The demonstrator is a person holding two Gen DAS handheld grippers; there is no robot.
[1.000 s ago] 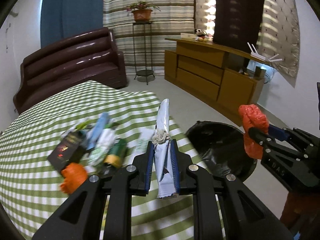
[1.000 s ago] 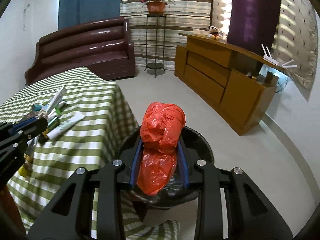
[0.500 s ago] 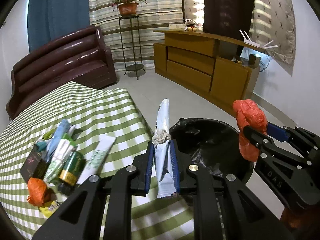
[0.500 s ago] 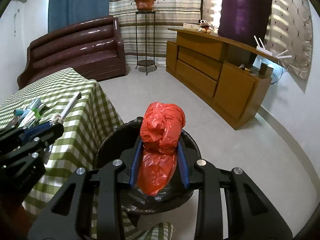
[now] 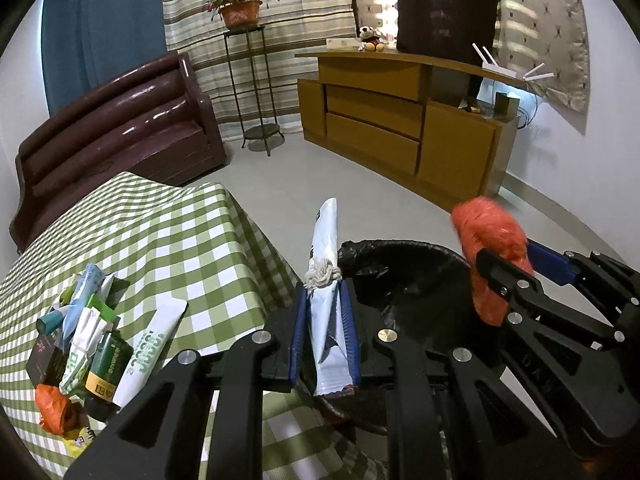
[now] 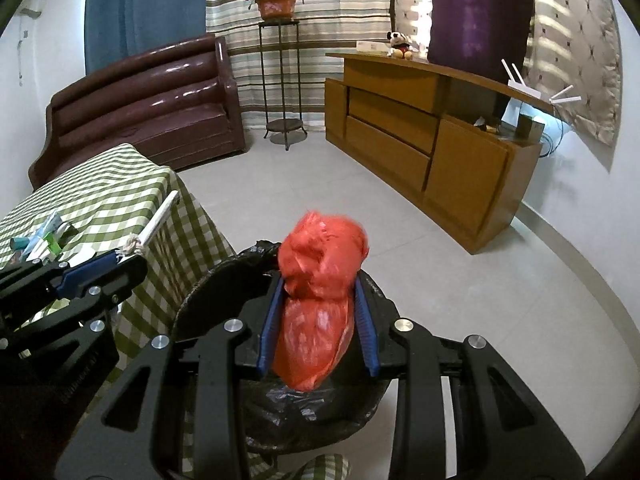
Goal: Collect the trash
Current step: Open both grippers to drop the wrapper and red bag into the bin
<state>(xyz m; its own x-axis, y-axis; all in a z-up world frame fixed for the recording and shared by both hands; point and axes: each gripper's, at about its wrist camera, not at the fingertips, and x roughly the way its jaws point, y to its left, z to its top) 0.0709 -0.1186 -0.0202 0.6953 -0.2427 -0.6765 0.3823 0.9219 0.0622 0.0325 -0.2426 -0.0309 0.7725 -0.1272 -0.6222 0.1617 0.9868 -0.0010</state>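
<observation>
Two claws are loaded over the bin (image 6: 224, 280), which stands on the floor just beside the tabletop (image 5: 168, 240). My left claw (image 5: 325, 336) is clenched on a white wrapper (image 5: 326, 240) with a knot of string around it. My right claw (image 6: 318, 316) has a crumpled orange bag (image 6: 320, 276) between its pads, and its jaws are opening; the bag hangs above the bin's black liner. More trash (image 5: 92, 340) lies heaped near the tabletop's near edge, with a white tube (image 5: 150, 354) alongside.
</observation>
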